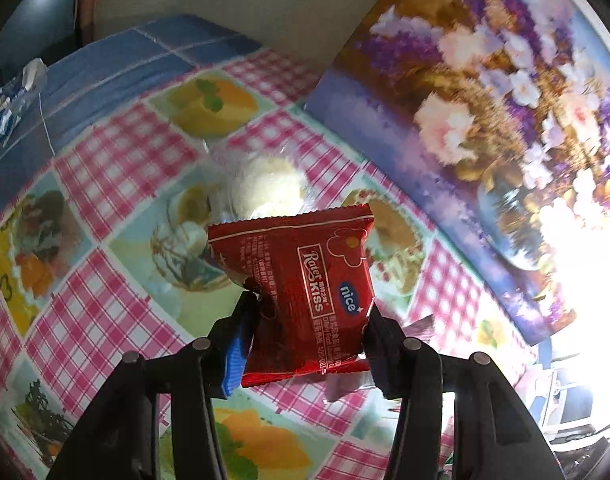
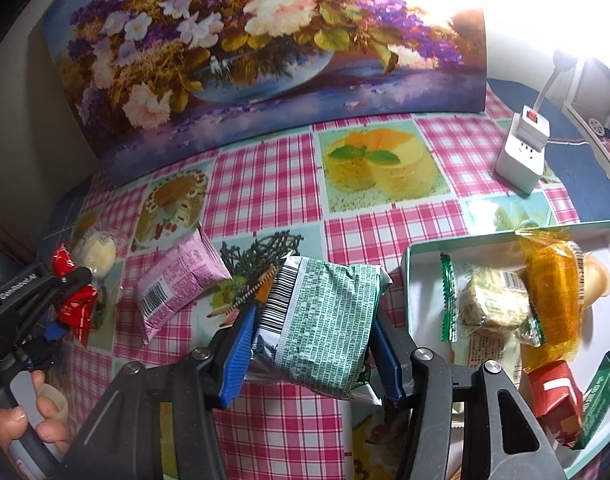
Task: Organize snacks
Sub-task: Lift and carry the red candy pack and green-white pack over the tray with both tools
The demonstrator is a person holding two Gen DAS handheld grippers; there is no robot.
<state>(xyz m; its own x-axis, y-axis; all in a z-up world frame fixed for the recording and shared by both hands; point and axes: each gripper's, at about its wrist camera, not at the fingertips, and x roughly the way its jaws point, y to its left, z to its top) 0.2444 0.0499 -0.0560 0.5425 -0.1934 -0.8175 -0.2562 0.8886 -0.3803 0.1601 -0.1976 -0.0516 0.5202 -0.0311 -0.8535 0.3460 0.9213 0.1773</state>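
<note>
- Red snack packet (image 1: 305, 300), marked "nice" and "KISS", pinched between the two fingers of the left gripper (image 1: 309, 312), raised above the checked tablecloth (image 1: 105, 168).
- Green-and-white snack pack (image 2: 319, 322), barcode side up, clamped between the blue pads (image 2: 237, 356) of the right gripper (image 2: 317, 344), just left of the tray.
- Pale tray (image 2: 421, 248) at right: a green-edged wrapped biscuit (image 2: 485, 300), an orange-wrapped bun (image 2: 553, 300), a small red box (image 2: 557, 400).
- Loose on the cloth: pink packet (image 2: 177, 284), clear-wrapped white round cake (image 2: 99, 250) near the left gripper.
- Flower painting (image 2: 265, 52) standing along the table's far side; white power strip (image 2: 523, 152) beside it.
</note>
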